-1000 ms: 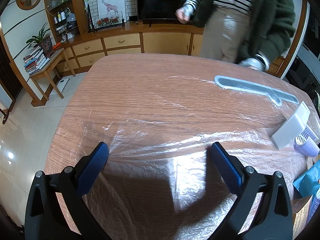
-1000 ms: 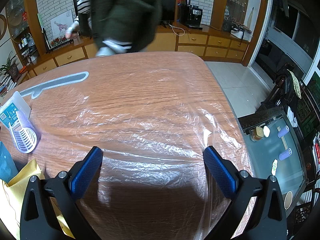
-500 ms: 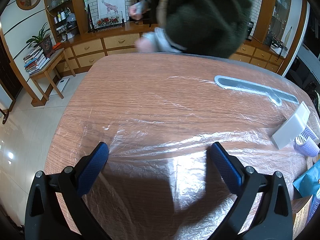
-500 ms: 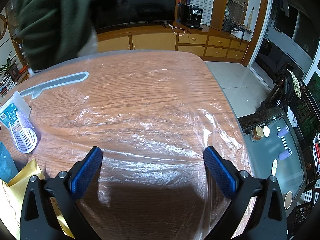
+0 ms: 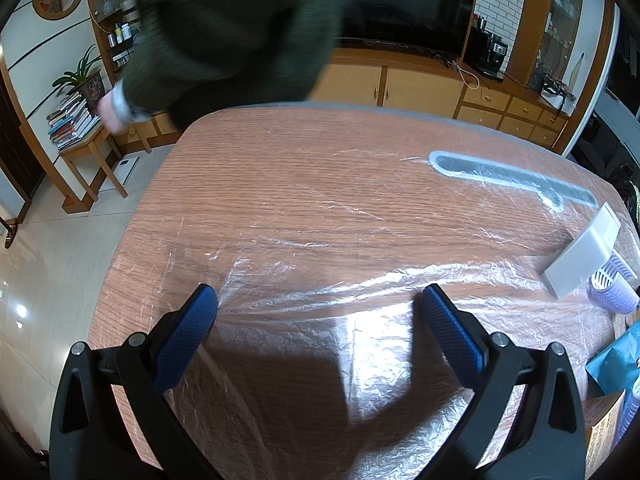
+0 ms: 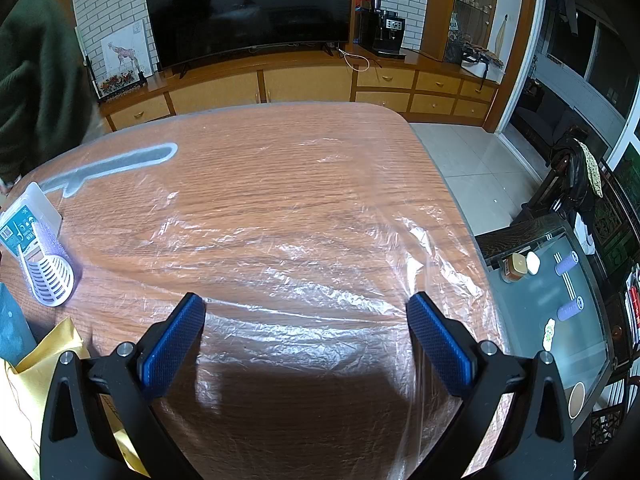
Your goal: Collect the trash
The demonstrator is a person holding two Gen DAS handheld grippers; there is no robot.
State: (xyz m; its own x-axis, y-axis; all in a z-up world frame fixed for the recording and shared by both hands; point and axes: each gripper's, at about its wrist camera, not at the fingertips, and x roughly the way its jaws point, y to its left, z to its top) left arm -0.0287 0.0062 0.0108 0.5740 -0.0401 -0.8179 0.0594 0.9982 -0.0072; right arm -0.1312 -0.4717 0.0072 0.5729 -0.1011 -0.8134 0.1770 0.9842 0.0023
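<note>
Left wrist view shows the left tongs gaping wide and empty, the trash (white box, lilac roller) lying off to their right at the counter edge, whereas the right tongs, equally wide and empty, have it to their left, neither clearly nearer.

A large television stands on a long wooden cabinet, with a coffee machine beside it; a plant and stacked books are on the left
</note>
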